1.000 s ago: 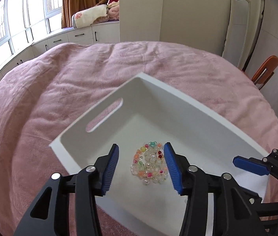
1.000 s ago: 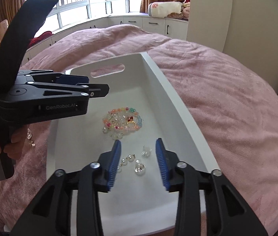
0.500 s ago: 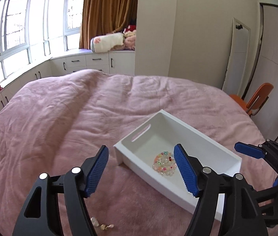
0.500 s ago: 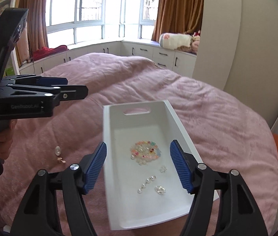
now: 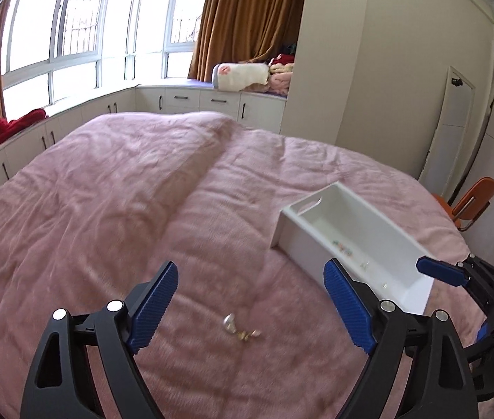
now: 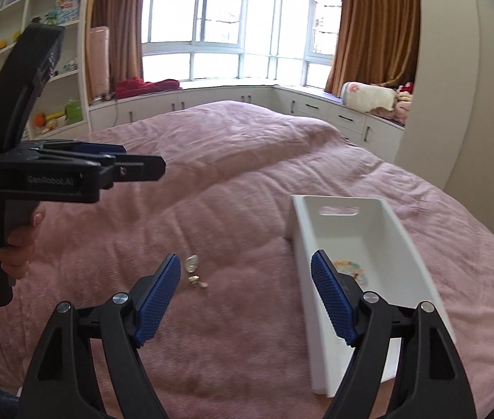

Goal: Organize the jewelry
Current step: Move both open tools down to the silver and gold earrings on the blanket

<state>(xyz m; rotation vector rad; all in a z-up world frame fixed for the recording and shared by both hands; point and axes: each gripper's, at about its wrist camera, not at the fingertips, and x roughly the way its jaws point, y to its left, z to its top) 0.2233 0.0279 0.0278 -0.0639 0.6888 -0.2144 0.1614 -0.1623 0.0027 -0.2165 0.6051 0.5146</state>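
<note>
Pink blanket [image 5: 114, 209] is spread over the bed, and on it a small clear-and-gold piece of jewelry [image 5: 238, 326] is seen, well apart from the white tray [image 5: 302, 244] at its 2 o'clock. Inside the tray a colourful bead bracelet [image 6: 351, 270] is kept. Both the left hand-held gripper [image 5: 248, 309] and the right hand-held gripper [image 6: 245, 296] are held wide open above the blanket, with nothing gripped

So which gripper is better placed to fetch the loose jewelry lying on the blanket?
Left, probably: the loose jewelry lies centered between the open left gripper fingers, while it sits off-center near the right gripper.
</note>
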